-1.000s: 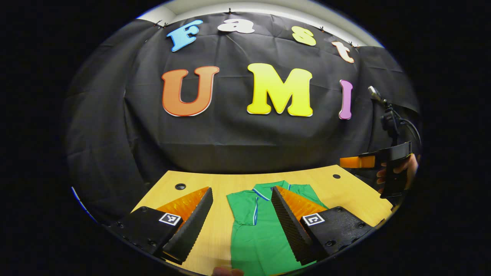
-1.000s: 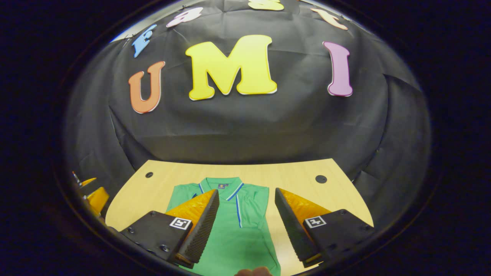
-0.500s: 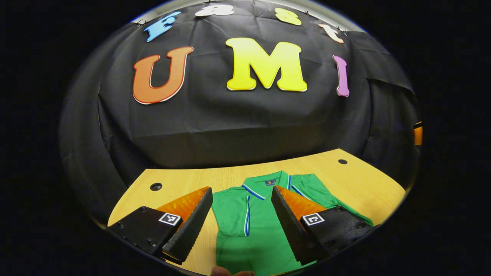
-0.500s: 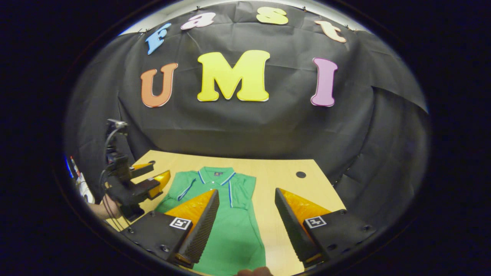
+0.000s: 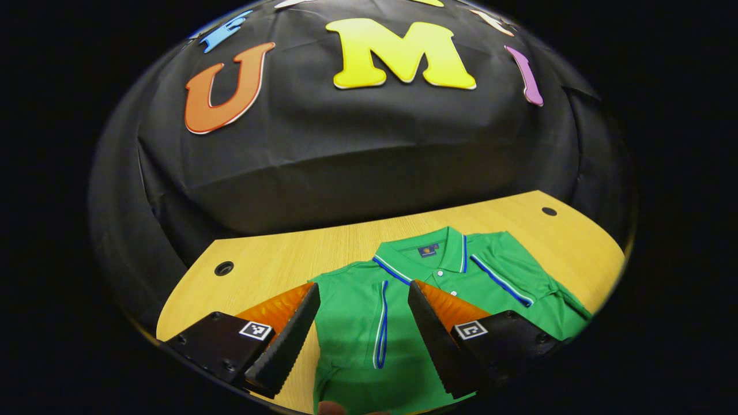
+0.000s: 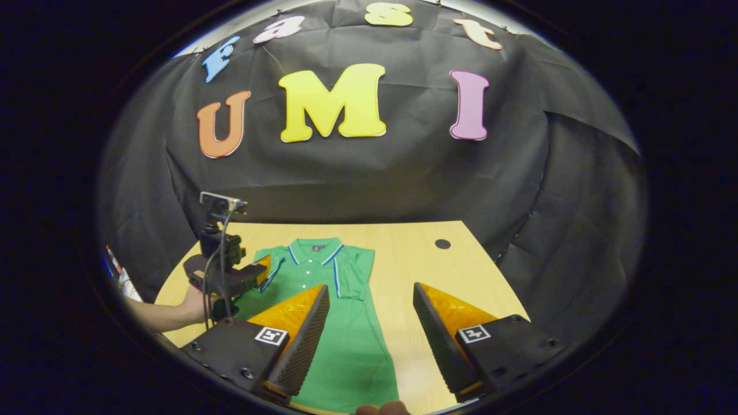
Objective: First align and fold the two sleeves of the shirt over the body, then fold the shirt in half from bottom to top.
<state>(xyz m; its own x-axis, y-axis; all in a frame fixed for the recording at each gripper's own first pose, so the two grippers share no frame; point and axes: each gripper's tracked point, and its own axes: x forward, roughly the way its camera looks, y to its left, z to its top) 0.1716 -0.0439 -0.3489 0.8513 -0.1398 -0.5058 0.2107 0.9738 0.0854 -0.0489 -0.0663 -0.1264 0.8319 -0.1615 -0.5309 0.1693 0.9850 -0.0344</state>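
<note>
While the green polo shirt lies flat on the wooden table, the left gripper is held above it with its jaws spread wide and nothing between them. In the left gripper view, the shirt's folded-in sleeve with a blue stripe is seen directly ahead between the two fingers, and the collar lies farther forward, beyond the finger on the right side of that view. In the right gripper view, the right gripper is likewise seen wide open and empty; the shirt extends ahead of and beneath the finger on the left side of that view, while bare table is seen ahead of the other finger. Farther off on that same side, the left gripper is seen over the shirt's shoulder, gripped by a hand.
</note>
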